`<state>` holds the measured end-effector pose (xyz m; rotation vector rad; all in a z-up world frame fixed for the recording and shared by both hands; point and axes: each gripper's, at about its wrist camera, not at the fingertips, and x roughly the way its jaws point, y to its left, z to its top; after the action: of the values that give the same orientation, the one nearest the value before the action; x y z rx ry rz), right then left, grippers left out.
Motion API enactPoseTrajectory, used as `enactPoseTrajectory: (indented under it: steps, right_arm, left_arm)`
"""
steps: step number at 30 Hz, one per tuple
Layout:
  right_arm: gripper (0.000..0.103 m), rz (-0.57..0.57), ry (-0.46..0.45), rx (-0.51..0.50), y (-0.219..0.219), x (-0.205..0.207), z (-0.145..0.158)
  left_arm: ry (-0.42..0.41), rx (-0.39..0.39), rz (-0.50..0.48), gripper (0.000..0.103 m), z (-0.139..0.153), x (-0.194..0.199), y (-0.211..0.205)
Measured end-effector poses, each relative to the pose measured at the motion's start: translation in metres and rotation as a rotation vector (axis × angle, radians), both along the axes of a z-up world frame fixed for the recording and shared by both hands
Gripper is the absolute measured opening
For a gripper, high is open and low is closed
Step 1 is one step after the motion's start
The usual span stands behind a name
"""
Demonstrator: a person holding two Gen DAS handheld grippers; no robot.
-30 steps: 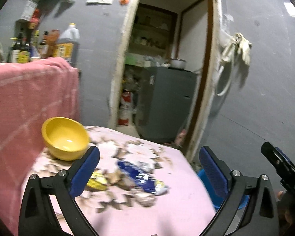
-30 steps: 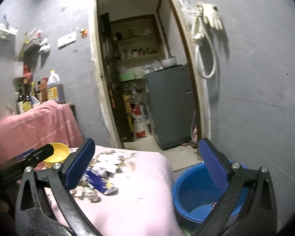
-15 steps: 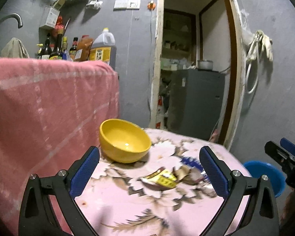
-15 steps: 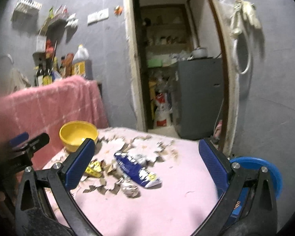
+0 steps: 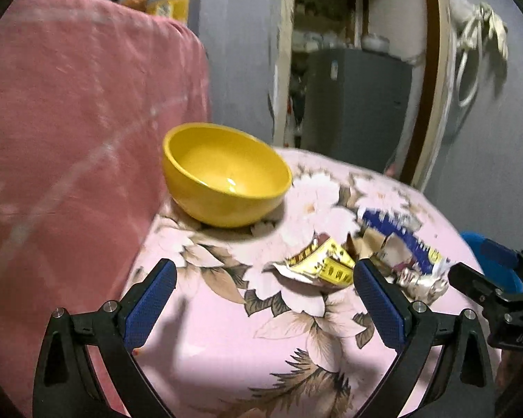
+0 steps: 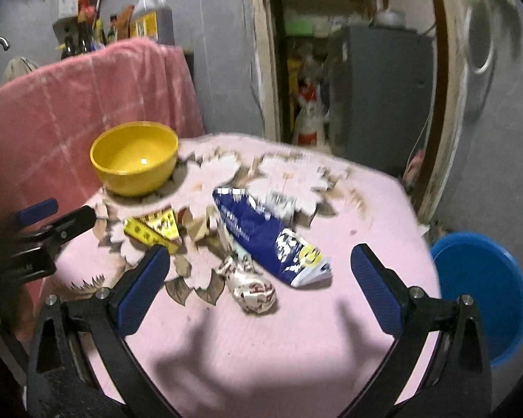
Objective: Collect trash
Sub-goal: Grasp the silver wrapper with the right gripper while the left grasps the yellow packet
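At the far left a pink blanket (image 6: 69, 104) is hanging behind the table, and the left gripper (image 5: 261, 299) is hovering just above the flowered tablecloth (image 5: 226, 355) with its jaws spread wide and nothing between them. A yellow bowl (image 6: 134, 156) is standing near the blanket, well apart from both tools and empty as far as one can see.

Toward the middle the trash is lying in a loose cluster on the cloth: a yellow wrapper (image 6: 153, 230), then a small crumpled white-and-red wrapper (image 6: 251, 285), then a long blue snack bag (image 6: 268, 237). The right gripper (image 6: 259, 291) is hanging over this cluster, also spread open and holding nothing; the crumpled wrapper is sitting about between its fingers in the view.

At the far right a blue basin (image 6: 481, 296) is waiting below the table edge, probably the place for the trash.

The risks seem these: the thin wrappers are lying flat, so the pads may be pinching the cloth together with them and dragging it, which could be disturbing the bowl. The two grippers are also working close together and could be colliding over the cluster.
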<state>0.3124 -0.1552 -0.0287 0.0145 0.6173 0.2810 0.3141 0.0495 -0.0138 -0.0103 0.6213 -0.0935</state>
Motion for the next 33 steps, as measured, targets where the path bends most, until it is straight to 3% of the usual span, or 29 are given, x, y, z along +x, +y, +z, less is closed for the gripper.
enactPoseTrajectory:
  steps: [4,7,10,12,16,22,33]
  right_arm:
    - [0.102,0.039,0.109,0.012,0.0,0.019,-0.014]
    - [0.095,0.074,0.183,0.03,0.001,0.031,-0.024]
    - [0.088,0.109,0.238,0.02,0.006,0.037,-0.033]
    - [0.082,0.128,0.269,0.022,0.009,0.041,-0.039]
    - [0.06,0.132,0.297,0.03,0.008,0.044,-0.044]
    - [0.06,0.118,0.293,0.063,-0.003,0.043,-0.043]
    - [0.06,0.107,0.304,0.09,-0.008,0.044,-0.045]
  left_arm:
    - [0.069,0.05,-0.043,0.099,-0.009,0.018,-0.008]
    - [0.105,0.08,-0.053,0.099,-0.017,0.027,-0.012]
    - [0.15,0.062,-0.066,0.099,-0.023,0.035,-0.01]
    - [0.159,0.05,-0.074,0.099,-0.025,0.038,-0.01]
    - [0.164,0.069,-0.109,0.099,-0.024,0.046,-0.019]
    - [0.184,0.142,-0.168,0.099,-0.032,0.063,-0.04]
    - [0.246,0.138,-0.168,0.097,-0.04,0.089,-0.048]
